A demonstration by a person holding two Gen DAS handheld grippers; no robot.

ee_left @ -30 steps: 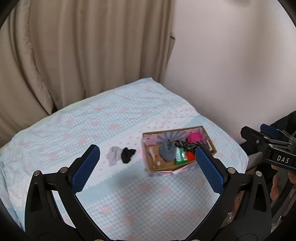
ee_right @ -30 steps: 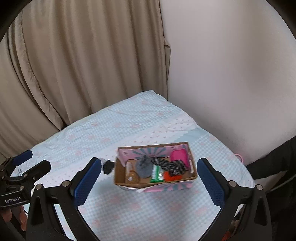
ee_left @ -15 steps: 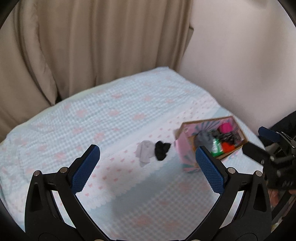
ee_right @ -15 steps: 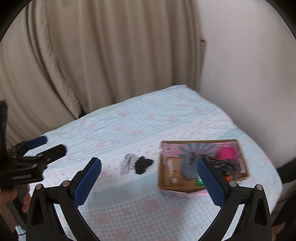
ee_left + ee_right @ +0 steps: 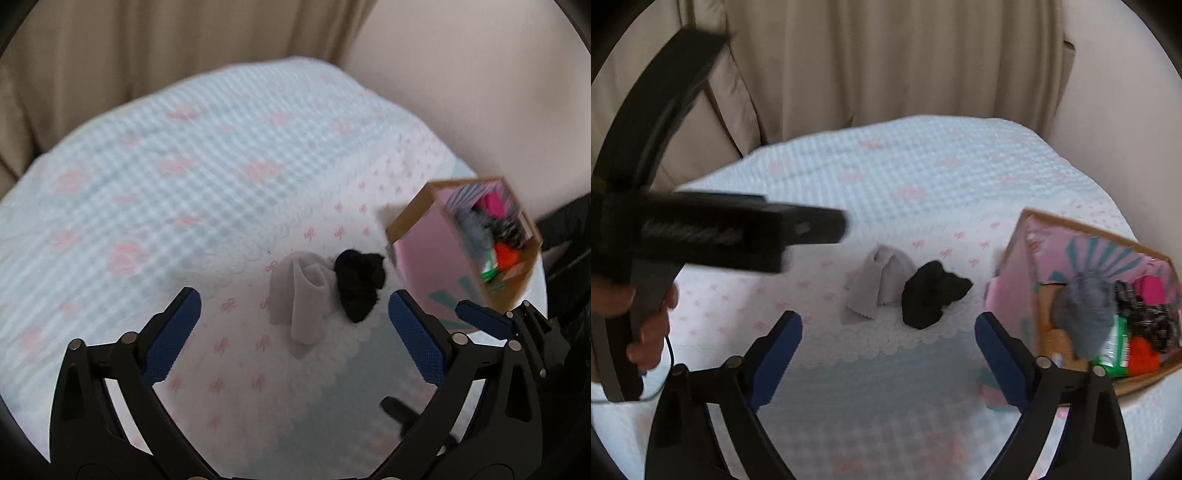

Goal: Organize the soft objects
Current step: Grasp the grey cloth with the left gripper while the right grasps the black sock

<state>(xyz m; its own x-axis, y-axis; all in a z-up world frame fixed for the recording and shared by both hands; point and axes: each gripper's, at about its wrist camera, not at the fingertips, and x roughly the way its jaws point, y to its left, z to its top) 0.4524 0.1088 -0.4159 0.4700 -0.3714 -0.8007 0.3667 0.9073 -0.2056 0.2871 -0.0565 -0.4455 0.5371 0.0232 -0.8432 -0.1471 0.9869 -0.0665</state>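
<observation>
Here, reading from left to right, everything turns on where two loose soft pieces lie relative to the two grippers above the bed (image 5: 207, 155).

Furthest left is the left gripper (image 5: 293, 338), its blue pads spread wide with nothing between them. In its own view the grey cloth (image 5: 301, 291) sits just beyond the gap, slightly right of centre. The cloth is a folded, limp strip whose long axis runs near to far, roughly along the line of the gripper's reach, so the spread pads would straddle its narrow width.

Touching the cloth's right edge is the black sock (image 5: 360, 282), a crumpled bundle with no clear long axis. It lies towards the right pad of the left gripper.

Next comes the right gripper (image 5: 888, 354), also spread and empty. In its view the grey cloth (image 5: 877, 288) is ahead and a little left, and the black sock (image 5: 932, 299) ahead and slightly right, nearer its midline. The left gripper's body crosses the left part of that view, above the bed.

Furthest right, on the bed, stands the cardboard box (image 5: 1027, 258), pink inside and already holding a grey fluffy item, something pink, something orange and a green packet.

My judgement: the sock suits the right gripper and the cloth the left, since each piece lies nearer that side. Because the two touch, closing on one may drag the other.
</observation>
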